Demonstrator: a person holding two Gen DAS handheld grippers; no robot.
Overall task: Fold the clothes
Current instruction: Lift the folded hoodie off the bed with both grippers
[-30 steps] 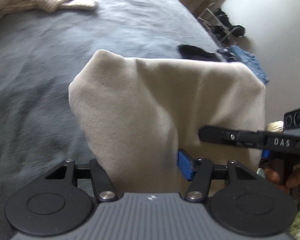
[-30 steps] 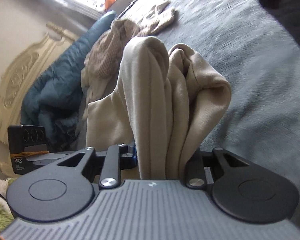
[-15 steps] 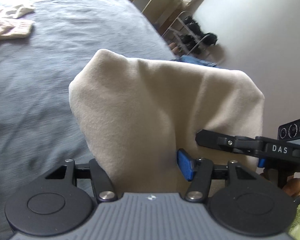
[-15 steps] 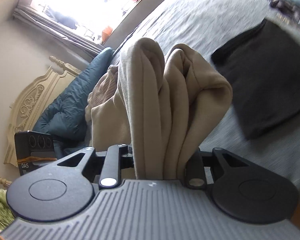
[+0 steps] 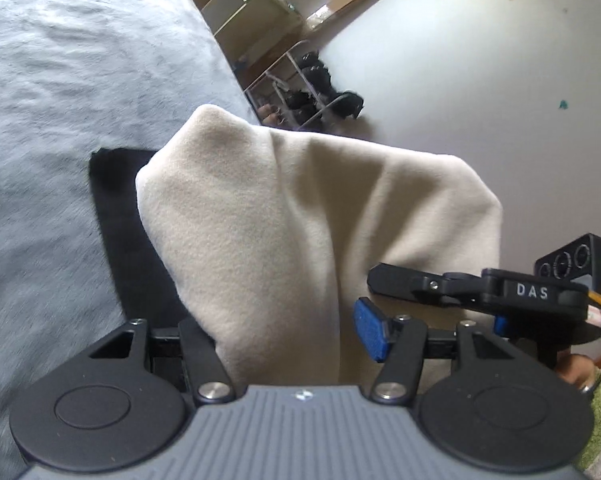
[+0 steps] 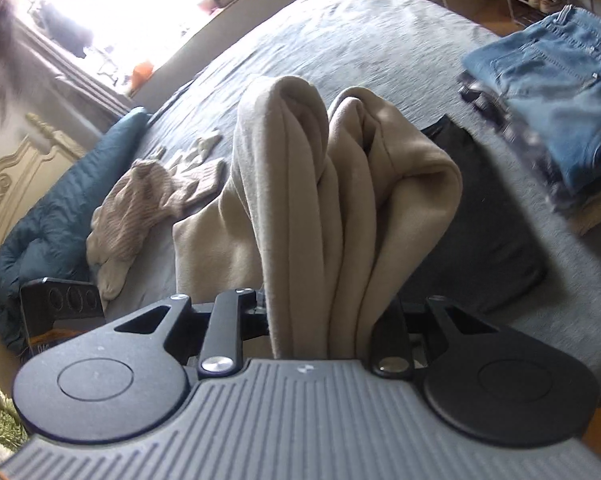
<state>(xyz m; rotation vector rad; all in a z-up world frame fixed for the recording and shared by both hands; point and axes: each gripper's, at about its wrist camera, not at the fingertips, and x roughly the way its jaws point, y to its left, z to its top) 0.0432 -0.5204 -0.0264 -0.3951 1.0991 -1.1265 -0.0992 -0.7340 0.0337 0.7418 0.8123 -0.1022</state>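
garment: a beige folded sweatshirt, bunched in several thick layers, is held clear of the grey bed cover by both tools at once.
left gripper: its jaws stand about half apart with the cloth filling the gap; the blue pad on one finger shows bare beside the fabric, so the hold looks loose on that side, though the bundle does hang from it.
right gripper: clamped tight on a thick pleated edge of the same garment, both fingers buried in the folds.
position: in the right wrist view the bundle hangs above a black folded garment on the bed; a stack topped by blue jeans lies near, toward the bed's edge.
unfolded work: a knitted pinkish top lies crumpled well apart, near the dark blue duvet.
step in hand: judged to be carrying the folded piece toward the finished clothes.
how to do it well: keep both tools level with each other and the same way apart, so the layers neither stretch nor sag; lower flat, square to the item beneath.
risk: the looser left hold may let a layer slip and open the fold.
release: let go with both sides together, only once the cloth rests on the pile.
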